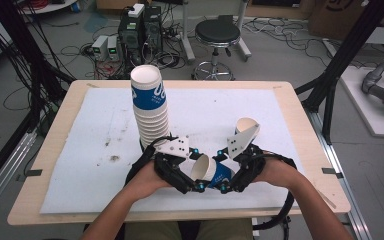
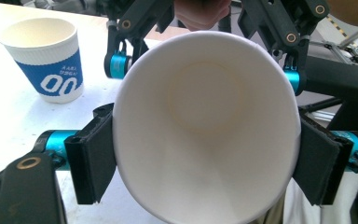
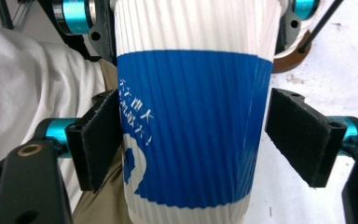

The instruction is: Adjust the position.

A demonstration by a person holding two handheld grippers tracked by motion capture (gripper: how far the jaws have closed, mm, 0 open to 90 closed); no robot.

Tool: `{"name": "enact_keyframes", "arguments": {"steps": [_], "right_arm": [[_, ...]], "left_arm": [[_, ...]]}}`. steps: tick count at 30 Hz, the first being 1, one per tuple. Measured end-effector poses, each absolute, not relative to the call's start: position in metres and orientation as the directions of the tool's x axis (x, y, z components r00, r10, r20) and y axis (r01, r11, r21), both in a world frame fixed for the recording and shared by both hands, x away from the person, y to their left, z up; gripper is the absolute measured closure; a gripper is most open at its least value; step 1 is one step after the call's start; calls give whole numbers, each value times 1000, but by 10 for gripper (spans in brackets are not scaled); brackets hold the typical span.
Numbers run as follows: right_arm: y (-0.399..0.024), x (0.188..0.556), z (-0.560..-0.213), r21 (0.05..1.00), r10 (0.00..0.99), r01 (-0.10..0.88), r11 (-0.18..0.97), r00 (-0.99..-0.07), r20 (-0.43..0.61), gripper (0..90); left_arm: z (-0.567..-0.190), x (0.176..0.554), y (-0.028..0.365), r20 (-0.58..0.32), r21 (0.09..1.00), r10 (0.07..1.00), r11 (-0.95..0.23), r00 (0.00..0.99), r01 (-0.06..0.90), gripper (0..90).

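Above table edge — left tool (image 1: 192, 177) grips empty cup (image 1: 206, 170) | right tool (image 1: 228, 181) open around it

From my station the high view is evenly lit from overhead, the white surface (image 1: 260, 110) bright with soft, short shadows under the stack of cups (image 1: 150, 107), though the frame is coarse and slightly soft. In the left gripper view the inside of the held cup (image 2: 205, 126) is pale and nearly washed out, and the far gripper behind it is a little blurred. In the right gripper view I see the blue band sharp, while the cloth at left blows out.
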State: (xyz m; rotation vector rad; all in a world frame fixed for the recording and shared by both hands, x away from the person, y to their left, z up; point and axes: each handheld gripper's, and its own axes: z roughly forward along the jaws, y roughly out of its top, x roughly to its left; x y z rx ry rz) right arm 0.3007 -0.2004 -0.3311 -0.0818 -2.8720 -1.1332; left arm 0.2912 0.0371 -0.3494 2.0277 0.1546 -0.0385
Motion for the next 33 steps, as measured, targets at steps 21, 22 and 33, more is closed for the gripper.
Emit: {"name": "enact_keyframes", "arguments": {"steps": [21,22,33], "right_arm": [[-242,301,-339,810,175,193,553,-978,113,254],[-247,301,-339,825,195,208,525,-973,121,254],[-277,304,-354,914,366,257,315,-921,133,252]], "left_arm": [[-349,280,61,-94,966,187,-221,978,135,157],[-350,278,64,-96,967,186,-215,978,136,157],[-352,256,100,-97,980,232,-148,968,133,159]]}}
